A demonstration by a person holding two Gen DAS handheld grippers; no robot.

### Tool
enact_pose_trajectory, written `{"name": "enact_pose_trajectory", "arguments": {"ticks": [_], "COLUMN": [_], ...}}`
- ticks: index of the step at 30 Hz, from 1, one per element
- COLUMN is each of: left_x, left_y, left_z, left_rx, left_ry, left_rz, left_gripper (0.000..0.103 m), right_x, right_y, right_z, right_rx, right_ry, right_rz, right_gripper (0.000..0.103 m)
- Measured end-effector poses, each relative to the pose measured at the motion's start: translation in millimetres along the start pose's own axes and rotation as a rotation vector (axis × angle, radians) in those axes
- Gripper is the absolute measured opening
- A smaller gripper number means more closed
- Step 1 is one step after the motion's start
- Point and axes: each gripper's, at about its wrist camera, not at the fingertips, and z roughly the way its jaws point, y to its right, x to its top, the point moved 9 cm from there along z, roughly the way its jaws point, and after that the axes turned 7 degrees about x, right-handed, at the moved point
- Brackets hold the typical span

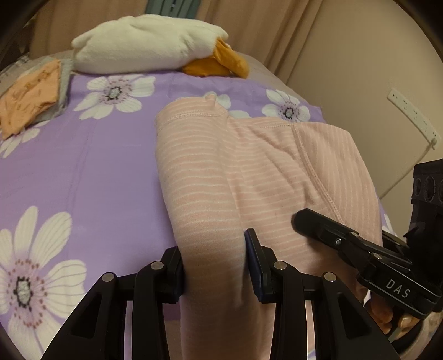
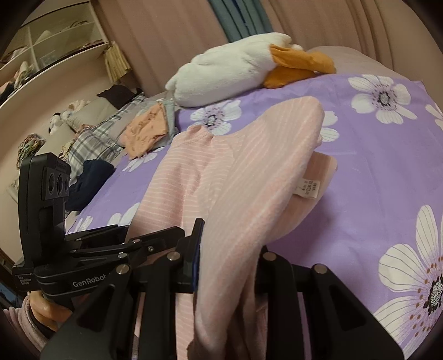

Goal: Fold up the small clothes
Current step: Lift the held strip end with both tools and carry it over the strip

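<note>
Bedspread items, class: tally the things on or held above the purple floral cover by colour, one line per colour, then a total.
Pink striped garment, clamped by left gripper and right gripper: 1
Orange garment: 1
White plush toy with orange feet: 1
Total: 3

Purple bedsheet printed with large white flowers (image 1: pixel 83 166) covers the bed surface. At its far edge lies a white plush duck toy with orange beak and feet (image 1: pixel 144 47), on its side. Beige pleated curtain (image 1: pixel 263 27) hangs behind, with a strip of blue-grey curtain (image 2: pixel 238 19) between its panels. White wall socket strip (image 1: pixel 412 116) on the cream wall in the left wrist view. In the right wrist view: grey plaid fabric (image 2: pixel 91 133) beside the bed, dark navy cloth bundle (image 2: pixel 88 180) near it, and cream open shelving (image 2: pixel 49 36) with indistinct contents.
</note>
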Motion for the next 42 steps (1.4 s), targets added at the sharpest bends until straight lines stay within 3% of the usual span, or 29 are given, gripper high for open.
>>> {"name": "enact_pose_trajectory", "arguments": {"ticks": [9,20,42], "left_x": [0.7,11.6,30.6], "left_y": [-27.3,-63.0,-99.7], "left_z": [-26.8,-26.1,26.1], "left_rx": [0.044,0.086,0.108], "left_ry": [0.048,0.071,0.021], "left_rz": [-0.028,-0.062,-0.097], "left_gripper": [0.036,0.036,0.036], "right_x": [8.1,22.6,40.1], "right_y": [-36.7,-62.5,-40.2], "right_z": [11.9,40.4,109.4], "right_rx": [0.045,0.079,0.047], "right_ry": [0.001,-0.016,-0.073], "right_rz": [-0.055,-0.100,-0.095], "right_gripper": [0.024,0.024,0.025]}}
